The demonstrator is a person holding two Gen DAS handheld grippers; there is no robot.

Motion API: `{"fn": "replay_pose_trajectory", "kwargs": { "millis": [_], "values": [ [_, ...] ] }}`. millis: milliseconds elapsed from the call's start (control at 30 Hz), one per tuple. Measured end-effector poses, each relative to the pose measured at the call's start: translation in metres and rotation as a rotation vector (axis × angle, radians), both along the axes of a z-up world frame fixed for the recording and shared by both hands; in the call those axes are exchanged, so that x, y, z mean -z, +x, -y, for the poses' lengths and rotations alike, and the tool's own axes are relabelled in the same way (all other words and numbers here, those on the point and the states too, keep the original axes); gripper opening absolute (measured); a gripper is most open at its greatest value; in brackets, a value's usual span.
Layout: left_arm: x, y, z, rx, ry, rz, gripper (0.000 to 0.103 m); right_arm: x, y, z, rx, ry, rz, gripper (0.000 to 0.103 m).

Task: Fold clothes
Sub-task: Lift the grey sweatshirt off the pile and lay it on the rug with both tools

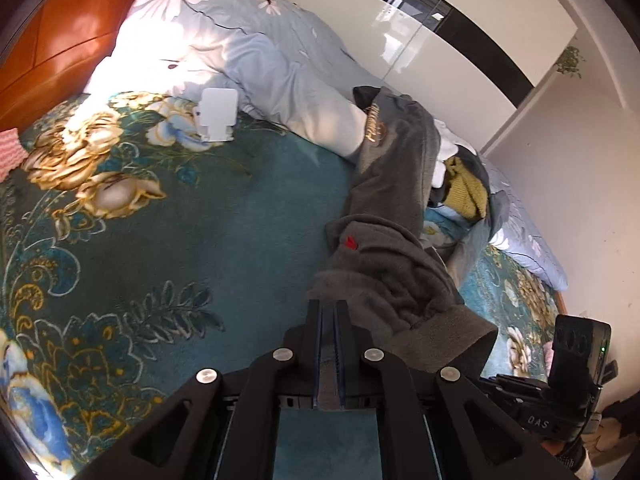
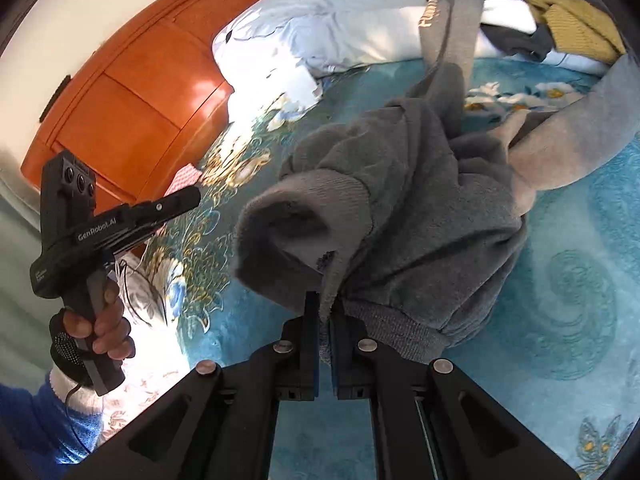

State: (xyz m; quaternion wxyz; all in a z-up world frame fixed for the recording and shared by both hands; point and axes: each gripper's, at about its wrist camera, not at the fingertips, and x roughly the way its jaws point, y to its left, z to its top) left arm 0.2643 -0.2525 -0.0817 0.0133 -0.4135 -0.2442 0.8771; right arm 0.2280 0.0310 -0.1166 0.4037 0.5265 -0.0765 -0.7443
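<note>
both grippers are pinching the same grey sweatshirt (image 1: 394,216): the left gripper (image 1: 329,312) has its jaws pressed together on a strip of grey fabric, and the right gripper (image 2: 325,304) clamps the ribbed hem edge. the garment hangs bunched off the two grippers, trailing far-right toward the clothes pile (image 1: 464,184), one sleeve cuff (image 2: 288,216) gaping open near the right gripper. a gold logo shows on the far part.

step in hand looks like the lift and drag: getting the sweatshirt off the pile and onto open bed, not folding yet. next move probably calls for pulling the two grips apart to spread the hem, then laying the body flat on the near-left bare blanket; the sleeves are tangled, so they likely need straightening first.

surface is a teal floral blanket (image 1: 168,240), plush, sunlit on the far left. a pale blue flowered duvet (image 1: 256,52) is heaped at the far side, with a small white object (image 1: 216,114) in front of it. an orange wooden headboard (image 1: 60,40) is far left, glossy white wardrobe doors (image 1: 420,24) far right.
</note>
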Motion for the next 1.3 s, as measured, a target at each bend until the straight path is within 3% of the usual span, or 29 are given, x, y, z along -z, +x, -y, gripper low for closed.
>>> {"fn": "replay_pose_trajectory", "kwargs": {
  "millis": [67, 200, 267, 300, 333, 433, 533, 700, 867, 933, 1000, 1267, 1300],
  "values": [
    [0.001, 0.007, 0.009, -0.021, 0.019, 0.012, 0.015, 0.004, 0.010, 0.010, -0.034, 0.017, -0.004, 0.006],
    [-0.002, 0.012, -0.002, 0.029, 0.099, 0.033, 0.028, -0.004, 0.013, -0.004, 0.027, 0.061, -0.043, 0.010],
    [0.001, 0.011, -0.019, 0.078, 0.140, 0.059, 0.029, -0.013, 0.013, -0.022, 0.070, 0.051, -0.066, 0.027],
    [0.004, 0.011, -0.030, 0.109, 0.165, 0.075, 0.029, -0.018, 0.013, -0.031, 0.091, 0.047, -0.077, 0.042],
    [0.006, 0.011, -0.040, 0.142, 0.192, 0.091, 0.029, -0.022, 0.014, -0.036, 0.112, 0.042, -0.106, 0.045],
    [0.014, 0.008, -0.077, 0.249, 0.238, 0.142, 0.029, -0.033, 0.004, -0.070, 0.202, 0.050, -0.145, 0.046],
    [0.027, 0.000, -0.108, 0.299, 0.192, 0.186, 0.029, -0.029, -0.020, -0.109, 0.351, 0.054, -0.104, 0.046],
    [0.056, -0.019, -0.124, 0.250, 0.191, 0.264, 0.032, -0.002, -0.071, -0.147, 0.492, -0.027, 0.028, 0.046],
    [0.067, -0.028, -0.130, 0.245, 0.184, 0.266, 0.031, 0.033, -0.131, -0.163, 0.626, -0.085, 0.158, 0.046],
    [0.064, -0.032, -0.129, 0.235, 0.195, 0.255, 0.027, 0.044, -0.150, -0.162, 0.658, -0.107, 0.199, 0.046],
    [0.057, -0.035, -0.122, 0.221, 0.197, 0.232, 0.010, 0.053, -0.169, -0.158, 0.674, -0.103, 0.225, 0.046],
    [0.003, -0.042, -0.062, 0.099, 0.135, 0.054, 0.006, 0.079, -0.203, -0.147, 0.747, -0.103, 0.305, 0.046],
    [-0.005, -0.043, -0.053, 0.076, 0.121, 0.025, 0.005, 0.080, -0.203, -0.148, 0.760, -0.123, 0.309, 0.033]
  ]
}}
